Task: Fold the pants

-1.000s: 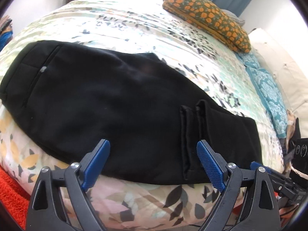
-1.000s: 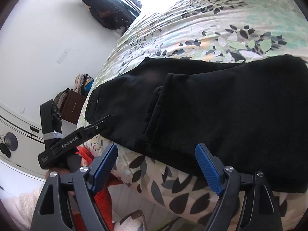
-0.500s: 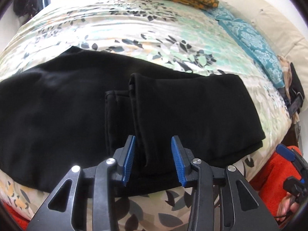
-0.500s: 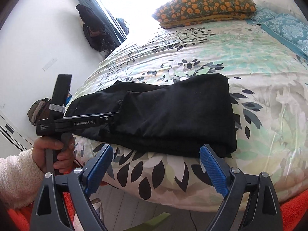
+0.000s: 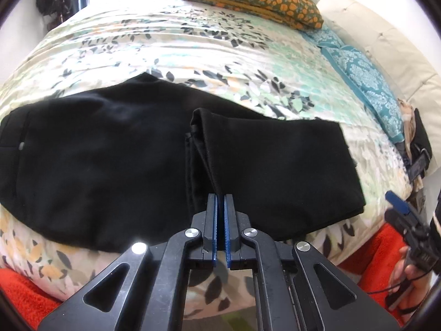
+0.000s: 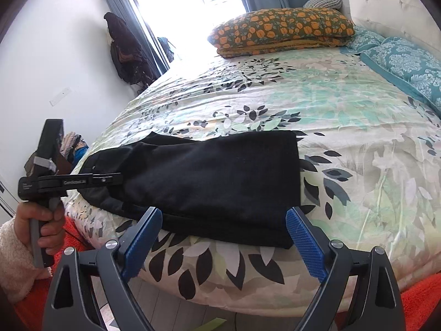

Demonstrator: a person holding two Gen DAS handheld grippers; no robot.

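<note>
Black pants (image 5: 110, 151) lie across the near side of the bed, with the leg ends folded back over the middle (image 5: 275, 160). My left gripper (image 5: 220, 201) is shut on the hem edge of the folded leg layer at the bed's near edge. In the right wrist view the pants (image 6: 220, 179) lie in front, and the left gripper (image 6: 104, 179) shows at their left end, held by a hand. My right gripper (image 6: 223, 231) is open and empty, just in front of the pants' near edge.
The bed has a leaf-patterned cover (image 6: 317, 96). An orange-flowered pillow (image 6: 281, 30) and teal pillows (image 6: 399, 60) lie at its head. Orange rug (image 5: 22, 298) lies beside the bed. Clothes hang by the window (image 6: 124, 47).
My left gripper has closed fully on the hem of the folded leg. My right gripper has pulled back from the pants and stays open.
</note>
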